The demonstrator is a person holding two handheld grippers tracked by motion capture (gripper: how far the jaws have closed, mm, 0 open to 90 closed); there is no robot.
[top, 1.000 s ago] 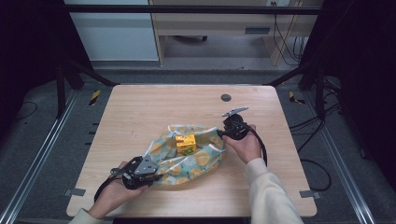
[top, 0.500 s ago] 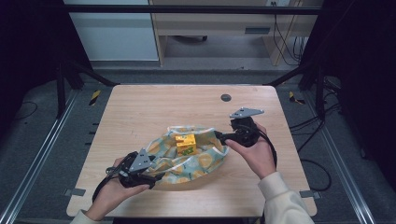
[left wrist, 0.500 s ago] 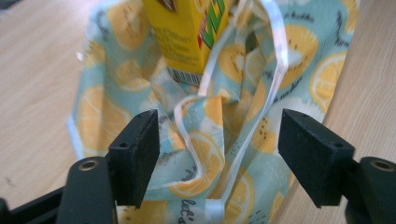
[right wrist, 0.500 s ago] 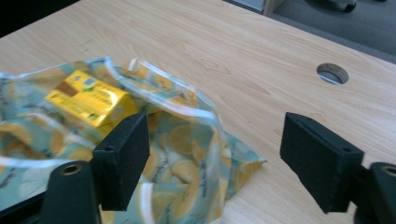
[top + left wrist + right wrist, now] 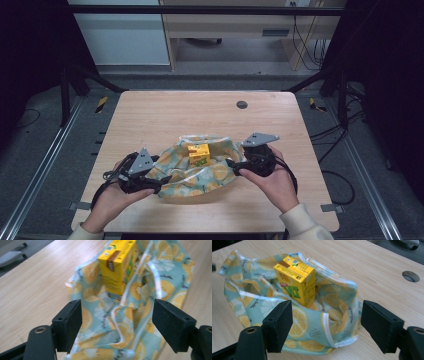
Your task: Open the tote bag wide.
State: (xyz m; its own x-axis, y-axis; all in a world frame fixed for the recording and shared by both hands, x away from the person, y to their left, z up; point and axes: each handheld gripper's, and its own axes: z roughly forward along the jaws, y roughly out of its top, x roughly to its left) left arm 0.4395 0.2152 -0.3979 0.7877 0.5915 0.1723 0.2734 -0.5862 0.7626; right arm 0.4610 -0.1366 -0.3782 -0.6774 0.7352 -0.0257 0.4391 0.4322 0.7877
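The fingers (image 5: 67, 325) of the left gripper (image 5: 156, 184) are held wide apart, having just been opening, with nothing pinched; the lemon-print cloth (image 5: 120, 335) is seen beyond and below them. The fingers (image 5: 278, 325) of the right gripper (image 5: 231, 165) are likewise parted, having just closed slightly, free of the cloth's edge. On the rumpled cloth a yellow carton (image 5: 198, 154) is stood upright. The cloth is spread on the wooden worktop (image 5: 165, 110), between the two grippers.

Lemon-print teal cloth (image 5: 200, 175), yellow carton (image 5: 198, 155)
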